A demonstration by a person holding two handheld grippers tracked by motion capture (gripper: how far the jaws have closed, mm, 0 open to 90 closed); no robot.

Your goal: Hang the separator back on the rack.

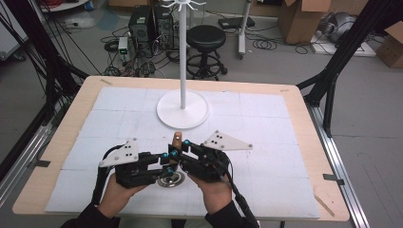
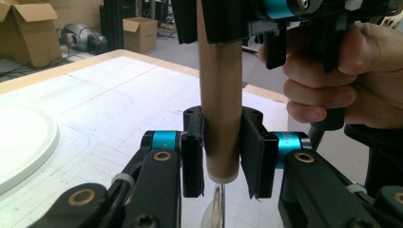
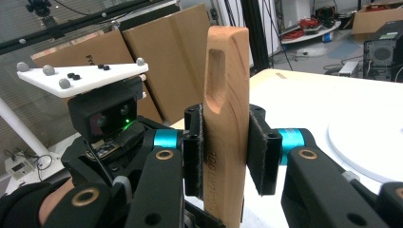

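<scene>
A utensil stands upright near the table's front middle, its wooden handle [image 1: 177, 138] above a round metal head [image 1: 171, 179] that rests on the white mat. My left gripper [image 1: 167, 159] is shut on the handle's lower end [image 2: 219, 85], just above the metal part [image 2: 214, 209]. Higher up the same handle, my right gripper [image 1: 178, 151] is also shut, coming in from the right. In the right gripper view its pads [image 3: 259, 147] press the flat handle [image 3: 227, 71] below a slot-shaped hole. The left gripper's pads [image 2: 252, 152] touch both sides of the round shaft.
A white stand with a round base [image 1: 183, 110] and a tall pole [image 1: 182, 52] rises behind the grippers at the table's middle. Beyond the far edge are a black stool [image 1: 206, 38], computer cases, cables and cardboard boxes [image 1: 302, 19]. Black frame legs flank the table.
</scene>
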